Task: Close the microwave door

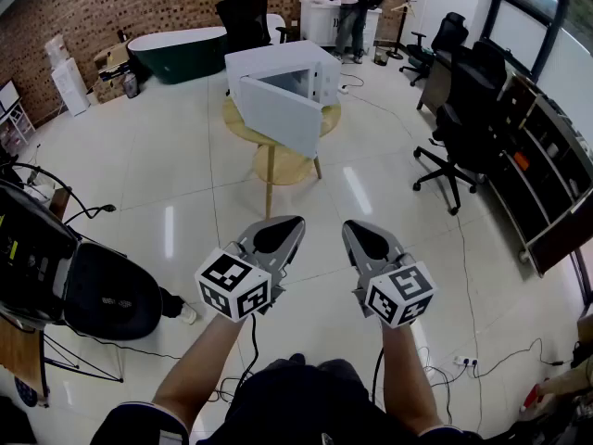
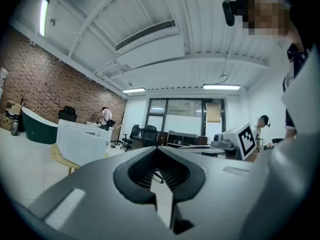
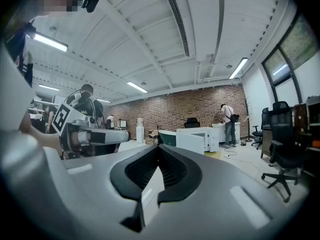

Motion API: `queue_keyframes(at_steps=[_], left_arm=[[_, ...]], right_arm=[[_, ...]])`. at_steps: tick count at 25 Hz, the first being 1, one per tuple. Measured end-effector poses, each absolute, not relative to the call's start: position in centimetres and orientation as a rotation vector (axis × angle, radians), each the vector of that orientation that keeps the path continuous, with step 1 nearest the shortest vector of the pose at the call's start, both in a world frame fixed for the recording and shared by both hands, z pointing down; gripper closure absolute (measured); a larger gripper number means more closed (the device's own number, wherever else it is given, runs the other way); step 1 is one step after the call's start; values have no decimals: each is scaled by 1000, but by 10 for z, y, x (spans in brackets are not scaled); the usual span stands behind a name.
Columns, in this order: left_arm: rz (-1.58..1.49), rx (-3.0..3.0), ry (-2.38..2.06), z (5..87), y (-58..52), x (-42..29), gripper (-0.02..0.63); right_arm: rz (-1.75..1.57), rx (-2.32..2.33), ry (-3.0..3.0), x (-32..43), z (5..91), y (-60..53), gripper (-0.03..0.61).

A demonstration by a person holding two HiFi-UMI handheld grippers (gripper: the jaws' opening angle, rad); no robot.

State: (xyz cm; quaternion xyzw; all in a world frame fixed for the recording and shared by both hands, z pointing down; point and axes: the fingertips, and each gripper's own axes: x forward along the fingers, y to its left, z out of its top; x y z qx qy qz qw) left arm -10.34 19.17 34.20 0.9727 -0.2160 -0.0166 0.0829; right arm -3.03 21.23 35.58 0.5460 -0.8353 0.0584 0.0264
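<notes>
**Ahead, the microwave door hung open while both grippers were shut and empty**

Seen from the head view, the white microwave (image 1: 295,70) sat on a round wooden table (image 1: 278,163) out on the glossy floor (image 1: 185,184), well apart from both grippers. Its door (image 1: 278,119) was swung wide to the near left side, leaving the cavity exposed. The left gripper (image 1: 283,222) and the right gripper (image 1: 357,228) were held side by side low in the frame, each pointing toward the table, each with its jaws pressed together and nothing between them. A black office chair (image 1: 459,142) stood to the right, a dark green bathtub (image 1: 176,54) lay by the brick wall (image 1: 111,3), and 1 person (image 1: 353,7) stood at the far counter.

From the left gripper view, the left gripper (image 2: 159,148) had its 2 jaws meeting at the tips, with nothing gripped. The microwave (image 2: 82,140) showed at the left, small and distant, door outward.

From the right gripper view, the right gripper (image 3: 159,148) was likewise closed tip to tip on nothing. The microwave (image 3: 200,138) appeared just right of the tips, far off, its door (image 3: 190,143) standing open toward the camera.
</notes>
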Motion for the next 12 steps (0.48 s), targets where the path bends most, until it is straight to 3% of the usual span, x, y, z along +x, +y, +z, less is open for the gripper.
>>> queue_keyframes(at_steps=[12], left_arm=[[-7,2887,-674,352,148,-74,603]], right_arm=[[185,1721,-2589,5,357,173,577]])
